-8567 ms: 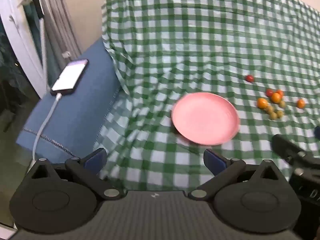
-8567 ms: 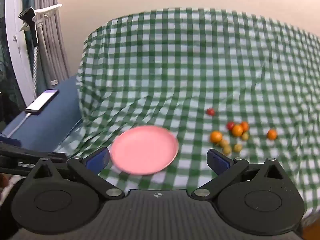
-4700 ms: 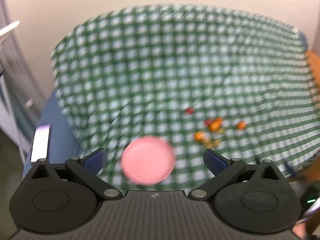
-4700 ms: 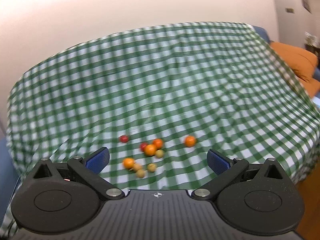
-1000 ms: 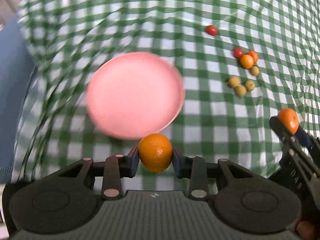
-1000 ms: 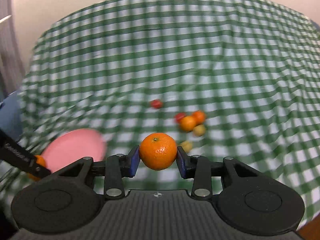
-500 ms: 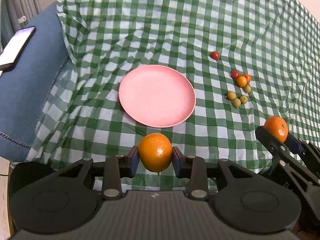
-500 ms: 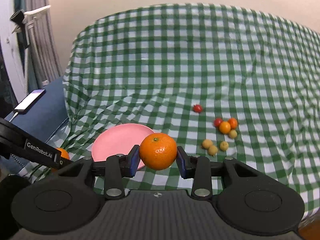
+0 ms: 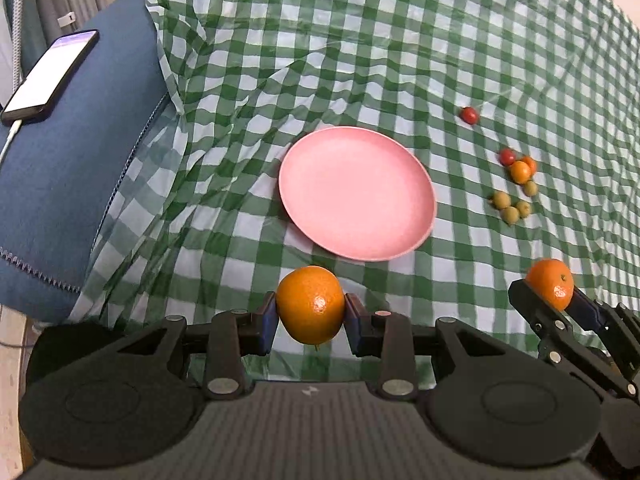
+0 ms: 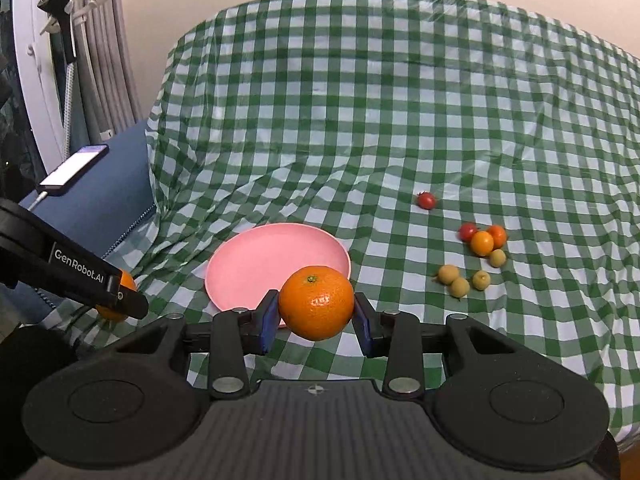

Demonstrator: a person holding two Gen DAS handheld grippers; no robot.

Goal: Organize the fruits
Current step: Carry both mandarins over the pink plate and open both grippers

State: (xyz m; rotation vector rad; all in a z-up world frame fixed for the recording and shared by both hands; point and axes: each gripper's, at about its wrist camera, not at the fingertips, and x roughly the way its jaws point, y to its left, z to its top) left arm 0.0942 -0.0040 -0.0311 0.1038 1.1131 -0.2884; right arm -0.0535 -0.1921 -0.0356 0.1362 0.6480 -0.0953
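my left gripper (image 9: 311, 318) clamps an orange (image 9: 310, 304); my right gripper (image 10: 316, 322) pinches a tangerine (image 10: 316, 307), seemingly above the pink plate (image 10: 256, 268) mid-frame.

Two mandarins: one (image 9: 311, 304) near the pink plate (image 9: 356, 194), the other (image 10: 316, 307) at the plate's right. One plate. Right of the plate lie two red cherry tomatoes (image 9: 469, 115), two small orange fruits (image 9: 520, 171) and four small yellow-green fruits (image 9: 501, 200). One phone (image 9: 50, 76) lies well left of the plate.
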